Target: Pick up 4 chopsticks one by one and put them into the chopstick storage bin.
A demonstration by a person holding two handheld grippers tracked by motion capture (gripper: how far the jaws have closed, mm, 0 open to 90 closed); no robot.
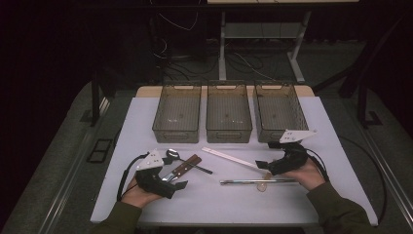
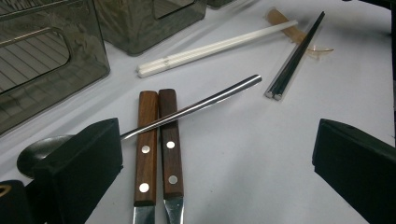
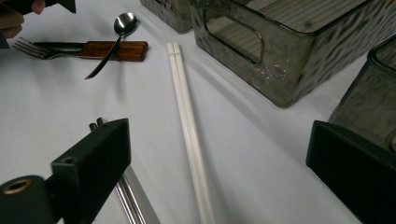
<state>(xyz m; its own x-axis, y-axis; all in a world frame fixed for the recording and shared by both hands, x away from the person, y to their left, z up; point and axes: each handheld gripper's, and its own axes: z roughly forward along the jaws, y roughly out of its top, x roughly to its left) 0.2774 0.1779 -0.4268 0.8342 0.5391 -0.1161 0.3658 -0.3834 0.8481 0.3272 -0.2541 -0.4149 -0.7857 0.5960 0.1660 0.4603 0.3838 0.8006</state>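
Two wooden-handled pieces of cutlery (image 2: 159, 140) lie side by side between the wide-apart jaws of my left gripper (image 2: 210, 140), untouched by either jaw. A steel spoon (image 2: 196, 105) rests across their handles. My left gripper (image 1: 176, 173) sits open at the mat's front left. A pair of white chopsticks (image 3: 189, 135) runs up between the jaws of my right gripper (image 3: 217, 140), which is open and clear of them. Metal chopsticks (image 3: 133, 200) pass under its left jaw. My right gripper (image 1: 267, 155) is at the mat's right, beside the white chopsticks (image 1: 229, 158).
Three smoky see-through bins (image 1: 228, 113) stand in a row at the back of the white mat (image 1: 219, 200). Metal chopsticks (image 1: 258, 182) and a small amber spoon (image 1: 263, 186) lie at the front centre. A fork (image 3: 28, 49) lies by the wooden handles.
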